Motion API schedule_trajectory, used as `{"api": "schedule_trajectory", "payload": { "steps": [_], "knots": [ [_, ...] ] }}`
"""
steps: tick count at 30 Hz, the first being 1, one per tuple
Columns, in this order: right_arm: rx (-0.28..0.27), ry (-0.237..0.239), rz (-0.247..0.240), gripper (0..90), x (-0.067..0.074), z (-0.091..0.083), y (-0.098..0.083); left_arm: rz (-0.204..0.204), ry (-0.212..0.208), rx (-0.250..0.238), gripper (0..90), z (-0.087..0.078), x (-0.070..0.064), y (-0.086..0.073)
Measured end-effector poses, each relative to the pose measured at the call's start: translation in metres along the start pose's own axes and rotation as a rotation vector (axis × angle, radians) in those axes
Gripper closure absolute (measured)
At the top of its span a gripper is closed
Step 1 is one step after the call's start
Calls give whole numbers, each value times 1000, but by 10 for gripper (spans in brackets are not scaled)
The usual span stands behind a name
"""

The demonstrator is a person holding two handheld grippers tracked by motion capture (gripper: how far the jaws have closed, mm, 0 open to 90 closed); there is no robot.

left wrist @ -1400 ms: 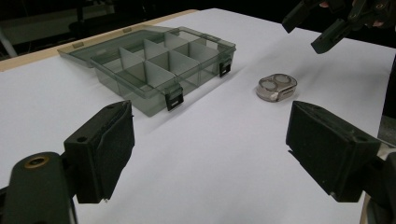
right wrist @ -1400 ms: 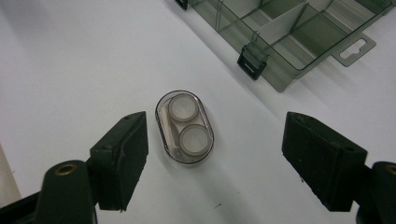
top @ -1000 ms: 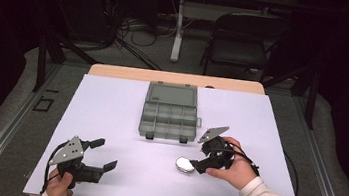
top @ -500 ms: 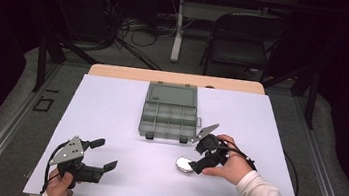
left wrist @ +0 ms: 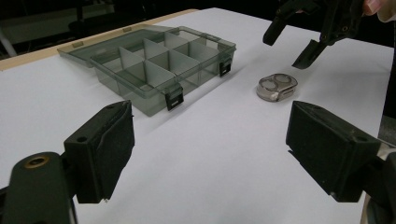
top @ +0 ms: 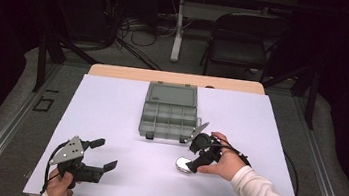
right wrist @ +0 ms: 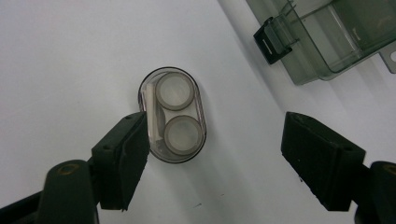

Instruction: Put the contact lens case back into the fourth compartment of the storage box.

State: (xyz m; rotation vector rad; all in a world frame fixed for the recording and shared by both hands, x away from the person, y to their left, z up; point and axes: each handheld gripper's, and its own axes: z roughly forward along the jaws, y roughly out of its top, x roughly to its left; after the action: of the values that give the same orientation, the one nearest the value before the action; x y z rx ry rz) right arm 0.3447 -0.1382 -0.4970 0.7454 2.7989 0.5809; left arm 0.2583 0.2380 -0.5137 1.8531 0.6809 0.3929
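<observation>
Poised over the small clear case (right wrist: 172, 115) just in front of the box (top: 169, 113), right gripper (top: 194, 157) open and empty, jaws just closing a little, one pad at the case's edge, the other well off. Best centred over the case before closing, probably across its narrow width. Left gripper (top: 100, 154) wide open, empty, well left of the box; white sheet (top: 111, 105) on the table, dark room with a chair (top: 243, 36) behind.

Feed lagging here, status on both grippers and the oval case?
Right gripper open, jaws just closing, above oval case, no contact. Left gripper open, idle. Organizer box open, nearby; nothing blocking.
</observation>
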Motion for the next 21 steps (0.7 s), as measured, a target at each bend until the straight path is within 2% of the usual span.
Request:
{"api": "schedule_trajectory", "payload": {
  "steps": [9, 14, 21],
  "knots": [
    [28, 19, -27, 291, 0, 9, 6, -1, 1, 1, 159, 0, 0, 0],
    [59, 52, -66, 339, 1, 16, 11, -3, 2, -1, 159, 0, 0, 0],
    [89, 79, -85, 391, 6, 22, 13, -3, 2, -1, 159, 0, 0, 0]
  ]
}}
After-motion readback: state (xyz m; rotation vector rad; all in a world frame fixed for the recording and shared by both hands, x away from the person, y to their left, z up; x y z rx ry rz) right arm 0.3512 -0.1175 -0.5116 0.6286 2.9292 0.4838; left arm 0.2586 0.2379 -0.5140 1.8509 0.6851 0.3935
